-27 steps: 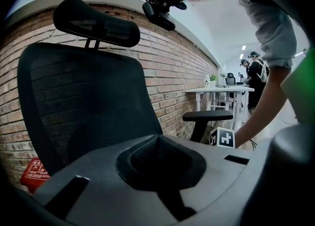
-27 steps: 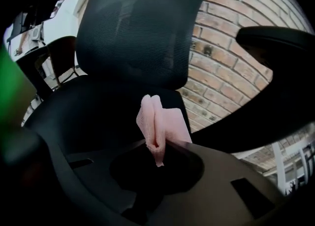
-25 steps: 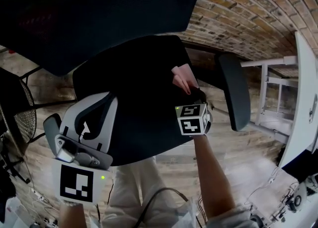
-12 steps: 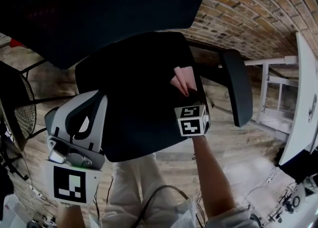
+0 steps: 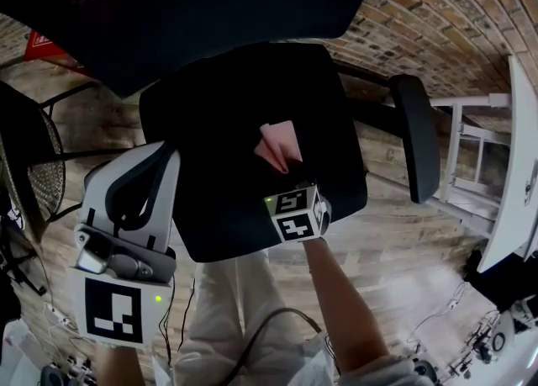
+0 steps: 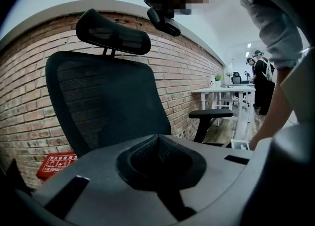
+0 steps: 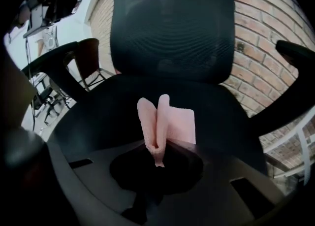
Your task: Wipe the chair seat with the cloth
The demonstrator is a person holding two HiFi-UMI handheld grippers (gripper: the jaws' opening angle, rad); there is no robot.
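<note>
From above, the right gripper (image 5: 288,176) holds the cloth (image 5: 279,144) on the middle of the seat (image 5: 210,124), and the left gripper (image 5: 139,176) hangs off its left edge. The left gripper view shows jaws clenched on nothing. The right gripper view shows jaws pinching the folded cloth.

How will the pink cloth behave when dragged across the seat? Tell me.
Probably floppy: the folded pink cloth bunches where the right gripper pinches it. Likely light: its free end stands up unsupported. It may drag on the black chair seat.
</note>
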